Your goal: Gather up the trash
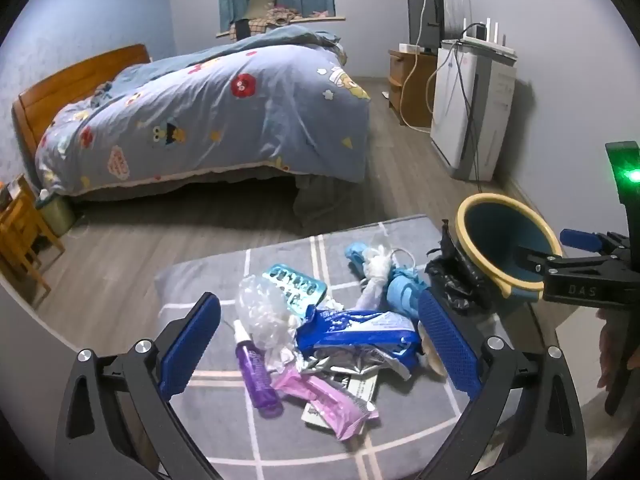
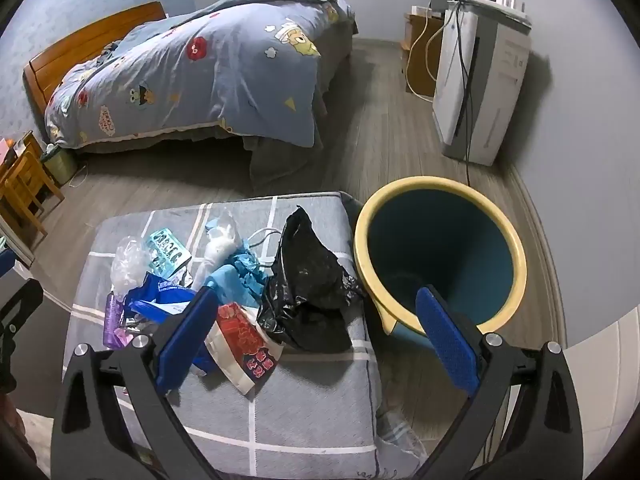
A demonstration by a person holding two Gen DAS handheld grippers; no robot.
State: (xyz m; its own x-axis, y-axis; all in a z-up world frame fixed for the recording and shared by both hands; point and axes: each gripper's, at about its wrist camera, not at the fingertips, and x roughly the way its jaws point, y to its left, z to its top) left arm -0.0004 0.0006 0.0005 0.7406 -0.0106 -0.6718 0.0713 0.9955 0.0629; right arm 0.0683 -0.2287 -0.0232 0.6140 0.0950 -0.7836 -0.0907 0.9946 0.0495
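Purple spray bottle lengthwise, cap toward the bed.

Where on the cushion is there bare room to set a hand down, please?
The cushion's near half is bare, below the red packet and black bag. Its far-left corner beyond the blister pack is also free. The middle is crowded with trash right to the bin-side edge.

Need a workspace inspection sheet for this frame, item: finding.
Surface: grey checked cushion, trash piled on it.
Job's things: black plastic bag, red packet, blue wrapper, purple bottle, pink packet, blister tray; blue bin with a yellow rim stands beside the cushion, looks empty.
Clutter: nothing seen.
Grippers: left gripper open over the pile; right gripper open, holding nothing.
Cables: run down the white appliance.
Surroundings: bed, wooden floor.
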